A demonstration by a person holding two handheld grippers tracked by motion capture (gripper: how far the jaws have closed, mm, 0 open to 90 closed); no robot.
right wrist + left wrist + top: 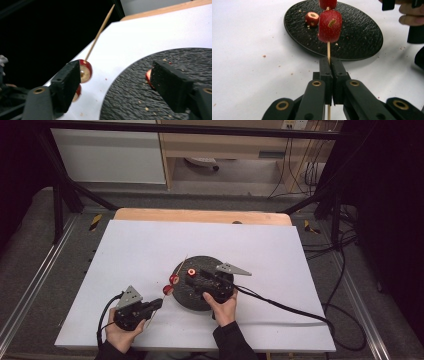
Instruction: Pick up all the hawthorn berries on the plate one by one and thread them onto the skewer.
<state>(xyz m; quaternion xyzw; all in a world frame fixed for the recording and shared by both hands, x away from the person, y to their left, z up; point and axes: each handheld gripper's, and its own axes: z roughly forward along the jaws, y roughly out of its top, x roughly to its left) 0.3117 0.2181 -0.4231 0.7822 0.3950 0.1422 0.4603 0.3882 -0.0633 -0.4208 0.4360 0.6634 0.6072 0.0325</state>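
My left gripper (330,61) is shut on a thin wooden skewer (328,50) that points toward the black plate (362,37). Two red fruit pieces are threaded on it, the nearer one (330,26) and another (327,3) above it. In the high view the skewer (181,265) slants up from the left gripper (159,304) over the plate's left rim (187,304). A third red piece (191,272) lies on the plate. My right gripper (116,68) is open over the plate, with the upper skewered piece (86,71) beside its left jaw and the plate's piece (148,76) behind its right jaw.
A white sheet (125,250) covers the wooden table (200,215); small crumbs dot it near the plate. The right gripper's cable (290,309) trails across the sheet toward the right edge. A black frame and floor cables surround the table.
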